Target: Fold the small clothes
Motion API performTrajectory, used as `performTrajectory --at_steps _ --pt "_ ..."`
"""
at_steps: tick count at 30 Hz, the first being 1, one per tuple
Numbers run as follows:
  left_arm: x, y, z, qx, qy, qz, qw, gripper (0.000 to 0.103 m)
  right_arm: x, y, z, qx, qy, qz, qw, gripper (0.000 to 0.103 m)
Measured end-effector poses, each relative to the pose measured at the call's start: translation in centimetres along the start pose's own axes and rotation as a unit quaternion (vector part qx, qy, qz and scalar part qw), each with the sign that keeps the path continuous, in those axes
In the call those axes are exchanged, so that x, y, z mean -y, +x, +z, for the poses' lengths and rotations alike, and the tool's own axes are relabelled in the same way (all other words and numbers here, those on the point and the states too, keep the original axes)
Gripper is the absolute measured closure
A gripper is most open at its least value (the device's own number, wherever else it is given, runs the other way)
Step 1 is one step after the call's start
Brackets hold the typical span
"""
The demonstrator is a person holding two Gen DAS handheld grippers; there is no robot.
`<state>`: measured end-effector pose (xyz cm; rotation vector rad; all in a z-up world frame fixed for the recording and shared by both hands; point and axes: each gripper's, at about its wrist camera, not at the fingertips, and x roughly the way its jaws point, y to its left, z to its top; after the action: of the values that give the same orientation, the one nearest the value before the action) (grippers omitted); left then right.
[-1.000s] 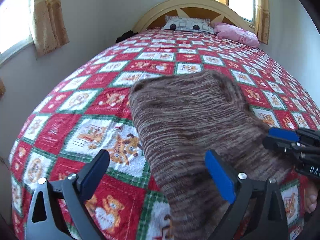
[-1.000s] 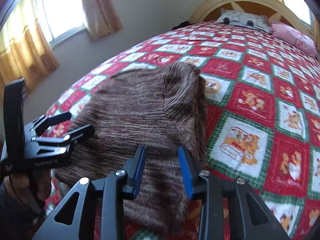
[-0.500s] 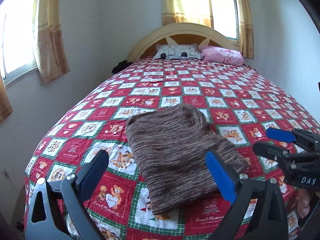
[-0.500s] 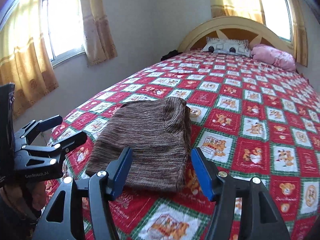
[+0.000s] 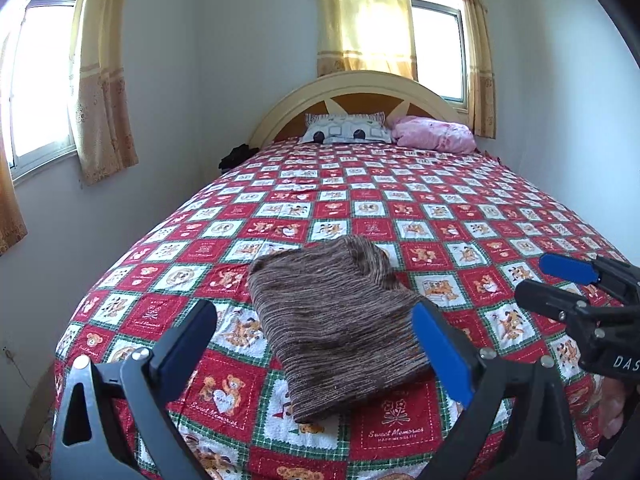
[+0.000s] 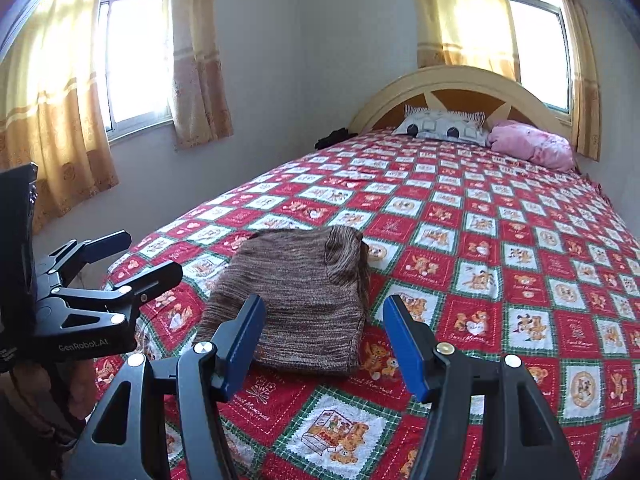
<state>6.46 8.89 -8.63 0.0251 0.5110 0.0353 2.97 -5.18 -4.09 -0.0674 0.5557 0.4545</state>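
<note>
A brown striped knit garment (image 5: 336,320) lies folded into a compact rectangle near the foot of the bed; it also shows in the right wrist view (image 6: 304,296). My left gripper (image 5: 316,344) is open and empty, held back above the bed's foot, apart from the garment. My right gripper (image 6: 324,340) is open and empty, also drawn back from the garment. The right gripper shows at the right of the left wrist view (image 5: 560,284), and the left gripper at the left of the right wrist view (image 6: 124,256).
The bed has a red, white and green checked bedspread (image 5: 440,208). A patterned pillow (image 5: 344,132) and a pink bundle (image 5: 432,136) lie by the curved headboard (image 5: 360,84). A dark item (image 5: 236,156) sits at the far left corner. Walls stand close on both sides.
Both grippers have pulled back and up from the garment, which now looks smaller and lies free on the bed. My right gripper's jaws have opened wider.
</note>
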Motion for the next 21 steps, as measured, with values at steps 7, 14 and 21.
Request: performTrajectory --at_steps 7,14,21 --pt "-0.15 -0.62 0.14 0.007 -0.007 -0.001 1.0000 0.002 -0.45 -0.60 -0.09 0.005 -0.005 -0.002 1.000 0.040" --pt "-0.22 -0.62 0.21 0.008 -0.007 -0.002 0.9999 0.002 -0.41 -0.71 -0.15 0.007 -0.003 -0.002 1.000 0.040" --pt "-0.23 -0.74 0.32 0.009 -0.007 -0.001 0.9999 0.002 -0.53 -0.79 -0.18 0.007 -0.002 -0.005 1.000 0.040"
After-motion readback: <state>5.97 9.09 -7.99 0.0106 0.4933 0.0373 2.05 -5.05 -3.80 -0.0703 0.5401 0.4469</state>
